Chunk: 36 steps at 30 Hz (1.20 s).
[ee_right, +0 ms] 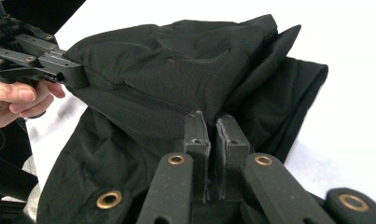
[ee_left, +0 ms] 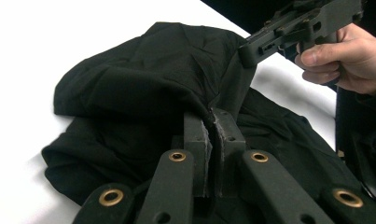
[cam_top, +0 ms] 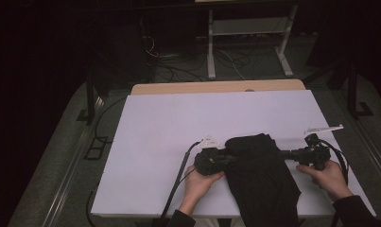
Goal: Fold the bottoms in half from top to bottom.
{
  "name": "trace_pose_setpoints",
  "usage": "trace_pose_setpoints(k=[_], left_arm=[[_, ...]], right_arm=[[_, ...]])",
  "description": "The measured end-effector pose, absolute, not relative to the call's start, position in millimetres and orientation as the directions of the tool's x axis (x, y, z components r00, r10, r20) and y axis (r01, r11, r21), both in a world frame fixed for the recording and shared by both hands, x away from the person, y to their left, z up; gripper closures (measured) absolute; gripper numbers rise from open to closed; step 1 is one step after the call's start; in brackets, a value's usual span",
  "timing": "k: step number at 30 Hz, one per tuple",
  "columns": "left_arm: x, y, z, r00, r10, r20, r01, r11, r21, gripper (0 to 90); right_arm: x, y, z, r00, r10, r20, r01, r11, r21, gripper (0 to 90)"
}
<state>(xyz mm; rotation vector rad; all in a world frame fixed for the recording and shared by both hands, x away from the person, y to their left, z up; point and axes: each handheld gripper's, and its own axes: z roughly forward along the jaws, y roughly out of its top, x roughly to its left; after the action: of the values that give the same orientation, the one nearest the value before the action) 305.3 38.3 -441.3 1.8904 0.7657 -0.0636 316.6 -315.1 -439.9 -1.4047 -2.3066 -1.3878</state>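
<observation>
While the black garment (cam_top: 259, 172) lies crumpled in the lower right part of the high view, on the white worktop (cam_top: 178, 123) with its lower end hanging over the near edge, the left tool (cam_top: 233, 158) pinches a fold at the cloth's left side with its jaws nearly together. The right tool (cam_top: 279, 154) clamps the cloth's right edge the same way, and in each gripper view the fabric sits squeezed between the pads.

Dim room; white table top (cam_top: 178, 123), wooden edge beyond; white-framed stand (cam_top: 247, 28), cables (cam_top: 178, 66) on grey floor (cam_top: 60, 156).
</observation>
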Motion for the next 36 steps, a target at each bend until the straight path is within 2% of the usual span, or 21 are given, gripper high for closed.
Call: trace_pose_setpoints(k=[9,15,16,17,20,22,24,25,26,27,28,31,32,33,36], left_arm=[[303.9,40.0,-446.1,0.793,0.472,-0.386,0.539,-0.248,0.805,84.7],[305.5,40.9,-449.9,0.791,0.465,-0.397,0.549,-0.253,0.797,84.3],[306.2,41.9,-450.5,0.79,0.464,-0.401,0.551,-0.25,0.796,84.4],[306.2,41.9,-450.5,0.79,0.464,-0.401,0.551,-0.25,0.796,84.4],[306.0,41.6,-450.5,0.791,0.462,-0.401,0.55,-0.25,0.797,84.5],[305.8,41.3,-450.4,0.791,0.46,-0.402,0.55,-0.249,0.797,84.5],[305.4,40.5,-450.6,0.793,0.458,-0.402,0.548,-0.249,0.798,84.5],[305.4,40.5,-450.6,0.793,0.458,-0.402,0.548,-0.249,0.798,84.5],[305.5,40.0,-451.1,0.791,0.456,-0.408,0.552,-0.246,0.797,84.4],[305.5,40.0,-451.1,0.791,0.456,-0.408,0.552,-0.246,0.797,84.5],[305.5,39.4,-451.4,0.791,0.455,-0.408,0.551,-0.243,0.798,84.5],[305.4,39.0,-451.5,0.791,0.454,-0.409,0.551,-0.24,0.799,84.5],[305.2,38.6,-451.3,0.793,0.452,-0.408,0.549,-0.24,0.8,84.5],[305.2,38.6,-451.3,0.793,0.452,-0.408,0.549,-0.24,0.8,84.5],[304.7,38.6,-450.8,0.794,0.45,-0.407,0.548,-0.241,0.801,84.5]], right_arm=[[312.4,-315.7,-444.0,-0.566,0.646,0.512,0.761,0.17,0.626,82.2],[311.3,-316.3,-446.6,-0.551,0.648,0.526,0.779,0.173,0.603,76.1],[309.5,-316.7,-446.6,-0.552,0.655,0.516,0.776,0.176,0.606,71.2],[309.5,-316.7,-446.6,-0.552,0.655,0.516,0.776,0.176,0.606,71.2],[306.0,-319.1,-445.1,-0.549,0.673,0.496,0.77,0.176,0.613,61.9],[305.2,-320.1,-444.6,-0.549,0.676,0.492,0.767,0.173,0.618,59.1],[304.6,-323.9,-441.9,-0.545,0.678,0.494,0.759,0.148,0.634,48.4],[304.6,-323.9,-441.9,-0.545,0.678,0.494,0.759,0.148,0.634,48.4],[305.5,-325.4,-440.2,-0.543,0.678,0.496,0.753,0.132,0.644,42.0],[305.5,-325.4,-440.2,-0.543,0.678,0.496,0.753,0.132,0.644,42.0],[306.6,-325.8,-437.8,-0.539,0.674,0.505,0.752,0.114,0.65,35.5],[307.6,-324.8,-434.7,-0.539,0.676,0.503,0.746,0.106,0.658,30.6],[309.4,-322.7,-430.5,-0.54,0.68,0.496,0.741,0.105,0.663,20.8],[309.4,-322.7,-430.5,-0.54,0.68,0.496,0.741,0.105,0.663,20.8],[313.6,-319.4,-421.6,-0.547,0.689,0.475,0.723,0.102,0.684,12.3]])
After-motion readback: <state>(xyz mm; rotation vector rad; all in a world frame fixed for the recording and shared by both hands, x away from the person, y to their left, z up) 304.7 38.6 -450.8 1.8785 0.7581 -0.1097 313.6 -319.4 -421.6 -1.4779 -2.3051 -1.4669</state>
